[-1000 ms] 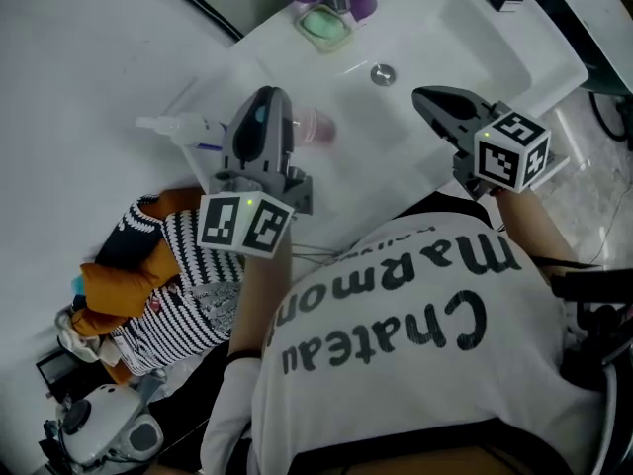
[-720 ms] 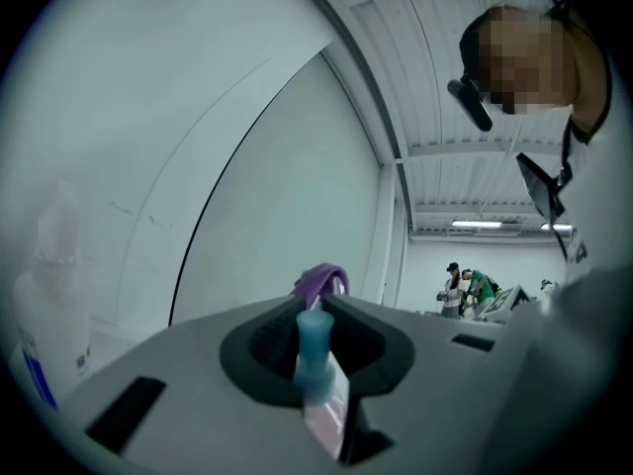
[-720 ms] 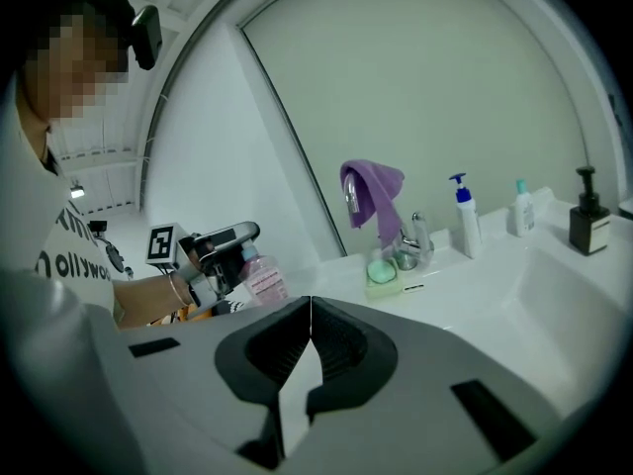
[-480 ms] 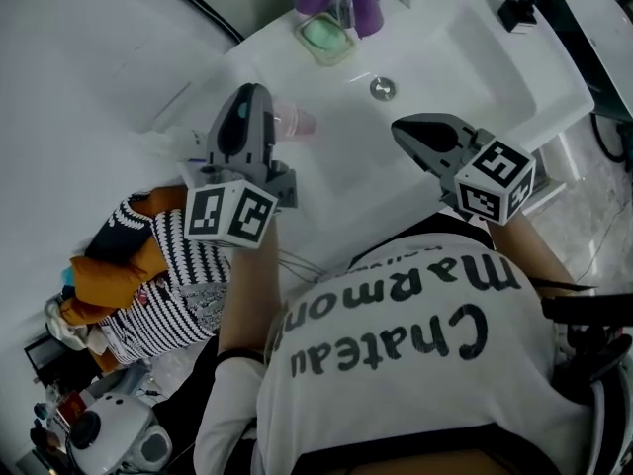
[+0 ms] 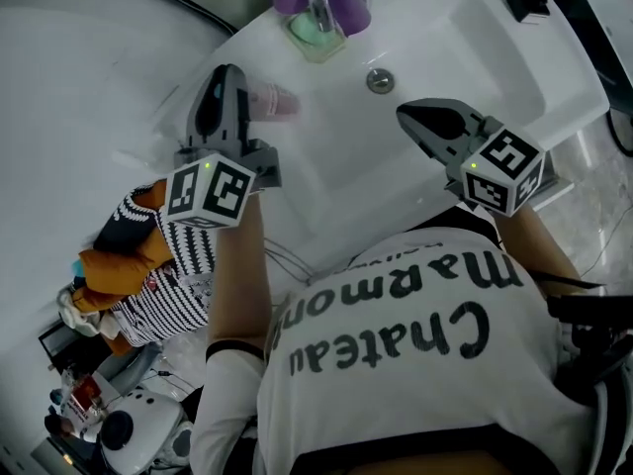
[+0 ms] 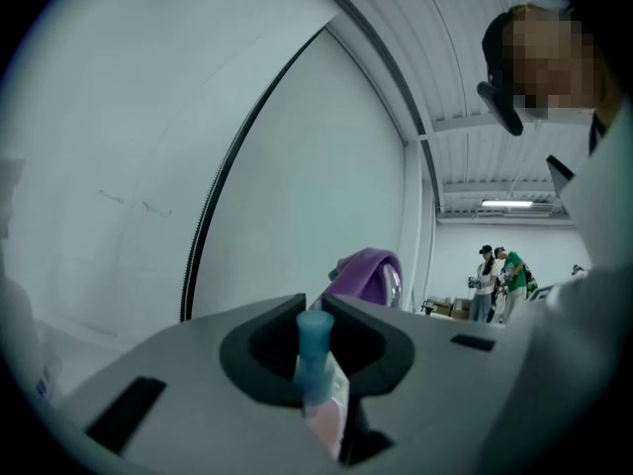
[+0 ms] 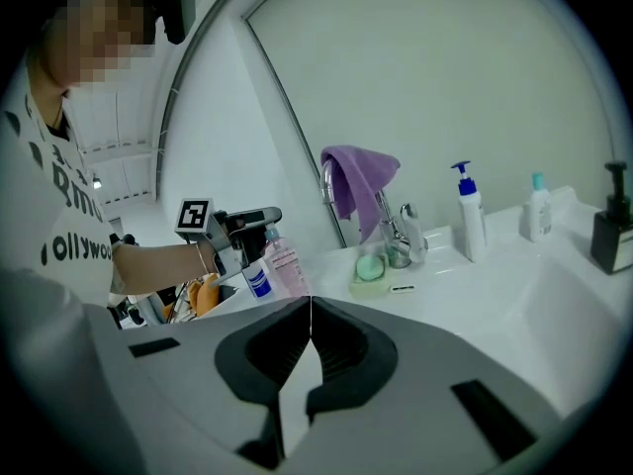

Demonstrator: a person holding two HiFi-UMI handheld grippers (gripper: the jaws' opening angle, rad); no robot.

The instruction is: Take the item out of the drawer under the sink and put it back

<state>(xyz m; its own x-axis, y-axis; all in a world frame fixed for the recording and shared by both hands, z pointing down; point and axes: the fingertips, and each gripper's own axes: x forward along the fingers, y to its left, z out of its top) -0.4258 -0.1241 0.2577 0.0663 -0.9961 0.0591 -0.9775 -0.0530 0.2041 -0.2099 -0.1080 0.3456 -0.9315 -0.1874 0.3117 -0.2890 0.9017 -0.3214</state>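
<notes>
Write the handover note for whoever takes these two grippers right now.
Left gripper: fingers shut on the blue-capped top of the pink bottle, held above the sink top, left of the basin in the head view.
Right gripper: shut, empty, over the sink.
Drawer: in no view, so I cannot tell whether it is open.
Done: the bottle is out and in hand.
Left: carry it down to the drawer under the sink, set it inside, and release it.
</notes>
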